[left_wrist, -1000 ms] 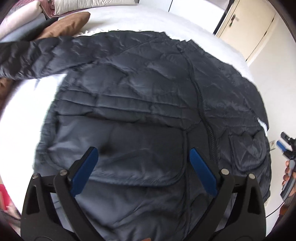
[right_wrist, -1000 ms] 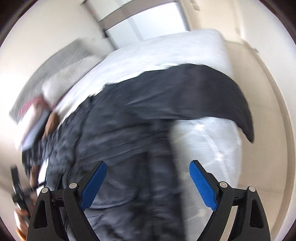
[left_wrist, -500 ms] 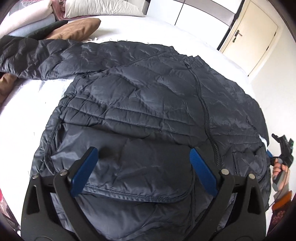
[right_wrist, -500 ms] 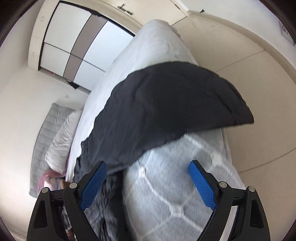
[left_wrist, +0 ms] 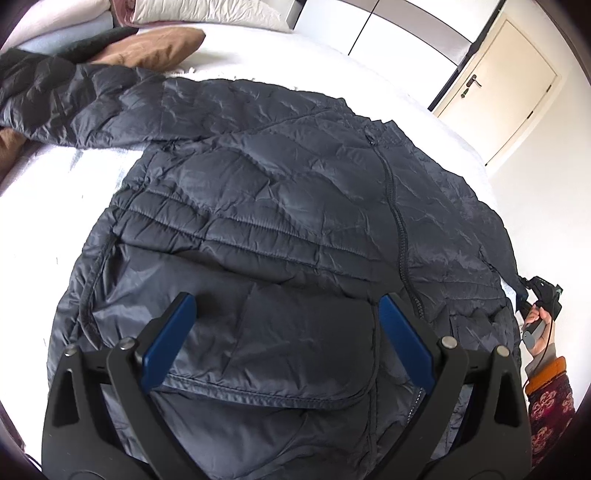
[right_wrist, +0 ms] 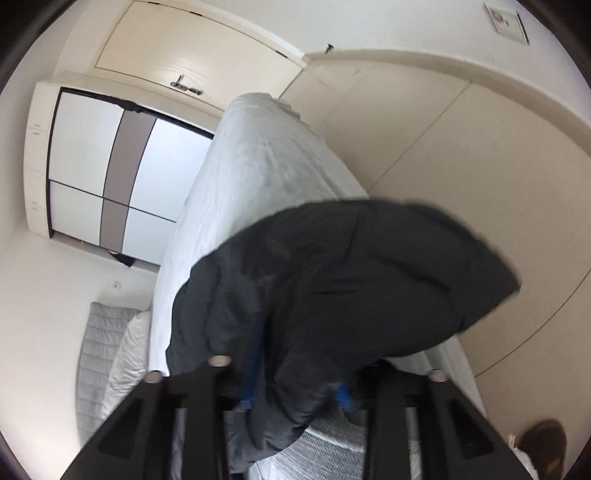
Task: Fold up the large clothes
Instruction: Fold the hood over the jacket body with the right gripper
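Observation:
A dark quilted jacket [left_wrist: 280,229] lies zipped and front-up on the white bed [left_wrist: 55,192], one sleeve stretched to the far left. My left gripper [left_wrist: 288,332] is open and empty, hovering over the jacket's lower front near the pocket. My right gripper [right_wrist: 295,380] is closing around the jacket's other sleeve [right_wrist: 351,280], which hangs over the bed's side; its blue pads are mostly buried in the fabric. The right gripper also shows at the jacket's right edge in the left wrist view [left_wrist: 539,295].
Brown cushion [left_wrist: 155,48] and pillows [left_wrist: 207,11] lie at the bed's far left. A door [left_wrist: 498,85] stands beyond the bed. In the right wrist view a wardrobe [right_wrist: 110,177] and beige floor [right_wrist: 443,155] flank the bed's side.
My right gripper swung down over the bed's edge onto the hanging sleeve and its fingers closed in on it. My left gripper pulled back slightly and stayed open.

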Action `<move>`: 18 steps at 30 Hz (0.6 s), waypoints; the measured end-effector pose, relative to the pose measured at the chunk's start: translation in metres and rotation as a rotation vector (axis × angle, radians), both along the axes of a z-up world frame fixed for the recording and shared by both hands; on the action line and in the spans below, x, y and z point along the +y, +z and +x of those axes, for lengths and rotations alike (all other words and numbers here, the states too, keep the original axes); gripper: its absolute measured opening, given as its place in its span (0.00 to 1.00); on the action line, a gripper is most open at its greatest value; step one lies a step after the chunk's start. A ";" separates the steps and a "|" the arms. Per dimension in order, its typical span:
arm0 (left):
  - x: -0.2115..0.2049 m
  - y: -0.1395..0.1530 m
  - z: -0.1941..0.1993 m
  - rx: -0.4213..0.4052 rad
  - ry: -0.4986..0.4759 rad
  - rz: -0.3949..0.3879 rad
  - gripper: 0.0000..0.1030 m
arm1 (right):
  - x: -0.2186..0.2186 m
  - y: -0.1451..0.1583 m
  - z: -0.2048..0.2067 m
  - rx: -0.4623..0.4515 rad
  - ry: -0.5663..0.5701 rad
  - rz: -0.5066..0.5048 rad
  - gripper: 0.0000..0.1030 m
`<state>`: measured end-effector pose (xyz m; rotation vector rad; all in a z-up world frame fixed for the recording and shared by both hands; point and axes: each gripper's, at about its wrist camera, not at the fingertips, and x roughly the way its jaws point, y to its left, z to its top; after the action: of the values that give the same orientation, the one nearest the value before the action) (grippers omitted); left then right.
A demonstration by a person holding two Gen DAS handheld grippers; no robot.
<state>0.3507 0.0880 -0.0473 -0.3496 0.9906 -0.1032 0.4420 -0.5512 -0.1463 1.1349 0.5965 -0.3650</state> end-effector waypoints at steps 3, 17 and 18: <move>0.004 0.001 0.000 -0.001 0.006 -0.008 0.96 | 0.013 0.035 0.007 0.008 0.023 -0.124 0.09; 0.021 0.014 -0.007 -0.037 0.033 -0.040 0.96 | 0.155 0.216 0.017 -0.066 0.324 -0.655 0.07; 0.023 0.014 -0.007 -0.034 0.036 -0.047 0.96 | 0.173 0.222 0.019 -0.062 0.354 -0.687 0.07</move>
<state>0.3433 0.1108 -0.0331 -0.4071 0.9486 -0.1001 0.4609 -0.3786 0.0757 0.3697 0.5435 -0.1991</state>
